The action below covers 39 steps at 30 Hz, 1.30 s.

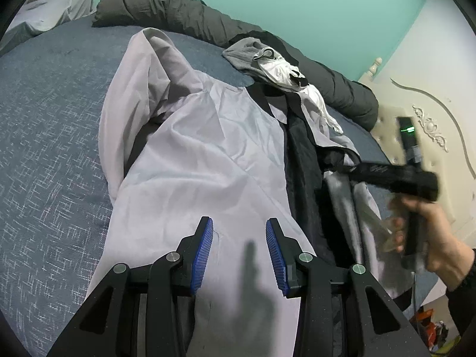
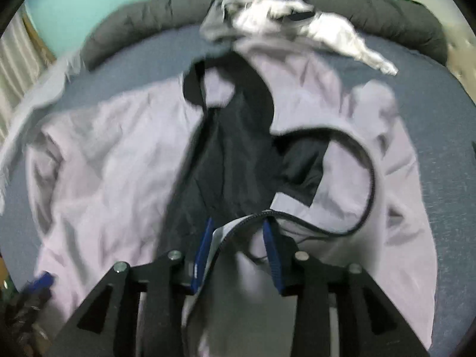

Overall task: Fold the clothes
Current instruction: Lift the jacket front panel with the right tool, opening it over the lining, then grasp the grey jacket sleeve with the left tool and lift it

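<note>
Lilac jacket [image 1: 208,148] spread open on the bed [image 1: 53,119], ready for folding.
Left tool [image 1: 239,250] hovers part-open and empty over the near hem; right tool [image 2: 238,250] straddles the zipper edge [image 2: 312,226] — jaws apart, not clamping — likely to draw that front panel inward.

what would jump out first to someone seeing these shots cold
A pale lilac jacket lies spread open across the blue-grey bed, its dark lining showing down the middle. A zipper edge sits between the right gripper's blue pads, while the left gripper hovers open over the fabric.
</note>
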Each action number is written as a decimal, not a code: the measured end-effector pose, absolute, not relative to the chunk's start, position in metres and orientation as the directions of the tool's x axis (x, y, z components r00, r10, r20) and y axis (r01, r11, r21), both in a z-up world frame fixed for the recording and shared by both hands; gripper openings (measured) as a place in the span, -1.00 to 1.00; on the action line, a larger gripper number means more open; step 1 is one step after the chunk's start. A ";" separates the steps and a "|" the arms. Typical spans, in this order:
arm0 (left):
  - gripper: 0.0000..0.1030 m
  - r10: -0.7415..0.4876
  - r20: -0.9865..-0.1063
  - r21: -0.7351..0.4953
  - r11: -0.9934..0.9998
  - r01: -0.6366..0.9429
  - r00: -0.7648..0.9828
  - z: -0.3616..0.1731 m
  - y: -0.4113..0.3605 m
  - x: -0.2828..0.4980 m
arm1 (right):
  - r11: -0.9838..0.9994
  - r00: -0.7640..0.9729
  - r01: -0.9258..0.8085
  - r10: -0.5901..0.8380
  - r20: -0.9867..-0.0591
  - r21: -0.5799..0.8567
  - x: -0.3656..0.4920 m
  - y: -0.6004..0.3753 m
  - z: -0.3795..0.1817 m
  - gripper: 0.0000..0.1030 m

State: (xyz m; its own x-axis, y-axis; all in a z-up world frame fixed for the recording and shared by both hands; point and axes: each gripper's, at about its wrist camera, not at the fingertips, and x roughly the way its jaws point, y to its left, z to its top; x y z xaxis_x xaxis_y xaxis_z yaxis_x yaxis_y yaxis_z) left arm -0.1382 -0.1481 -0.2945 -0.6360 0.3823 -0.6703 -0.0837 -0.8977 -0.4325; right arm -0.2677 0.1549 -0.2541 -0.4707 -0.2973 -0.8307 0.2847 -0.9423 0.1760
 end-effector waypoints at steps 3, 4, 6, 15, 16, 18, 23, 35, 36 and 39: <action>-0.21 0.376 -0.674 -0.422 -0.902 -0.086 -0.636 -0.295 -0.146 -0.136 | -0.926 -0.492 0.299 -0.356 -0.795 0.230 -0.263 0.151 -0.239 -0.30; -0.21 0.374 -0.676 -0.419 -0.904 -0.086 -0.636 -0.295 -0.146 -0.136 | -0.921 -0.497 0.309 -0.368 -0.786 0.235 -0.262 0.144 -0.237 -0.30; -0.21 0.367 -0.677 -0.409 -0.908 -0.088 -0.638 -0.294 -0.146 -0.134 | -0.929 -0.524 0.310 -0.346 -0.778 0.203 -0.262 0.130 -0.235 -0.29; -0.21 0.372 -0.672 -0.426 -0.901 -0.077 -0.641 -0.294 -0.151 -0.135 | -0.929 -0.377 0.292 -0.331 -0.865 0.228 -0.275 0.126 -0.243 -0.02; -0.21 0.372 -0.671 -0.424 -0.902 -0.079 -0.642 -0.293 -0.151 -0.135 | -0.933 -0.384 0.275 -0.330 -0.862 0.234 -0.272 0.133 -0.238 -0.02; -0.21 0.371 -0.667 -0.423 -0.902 -0.081 -0.646 -0.291 -0.151 -0.135 | -0.922 -0.411 0.279 -0.367 -0.835 0.268 -0.267 0.141 -0.227 -0.02; -0.21 0.369 -0.657 -0.422 -0.903 -0.084 -0.657 -0.285 -0.151 -0.133 | -0.866 -0.379 0.332 -0.486 -0.787 0.374 -0.268 0.128 -0.226 -0.02; -0.21 0.356 -0.666 -0.421 -0.905 -0.065 -0.656 -0.289 -0.160 -0.134 | -0.854 -0.243 0.299 -0.500 -0.831 0.426 -0.301 0.079 -0.306 -0.02; -0.21 0.355 -0.667 -0.420 -0.905 -0.064 -0.655 -0.290 -0.161 -0.135 | -0.862 -0.245 0.290 -0.487 -0.838 0.416 -0.304 0.078 -0.311 -0.02; -0.21 0.357 -0.668 -0.424 -0.903 -0.060 -0.653 -0.291 -0.162 -0.136 | -0.867 -0.235 0.270 -0.481 -0.844 0.419 -0.308 0.077 -0.323 -0.01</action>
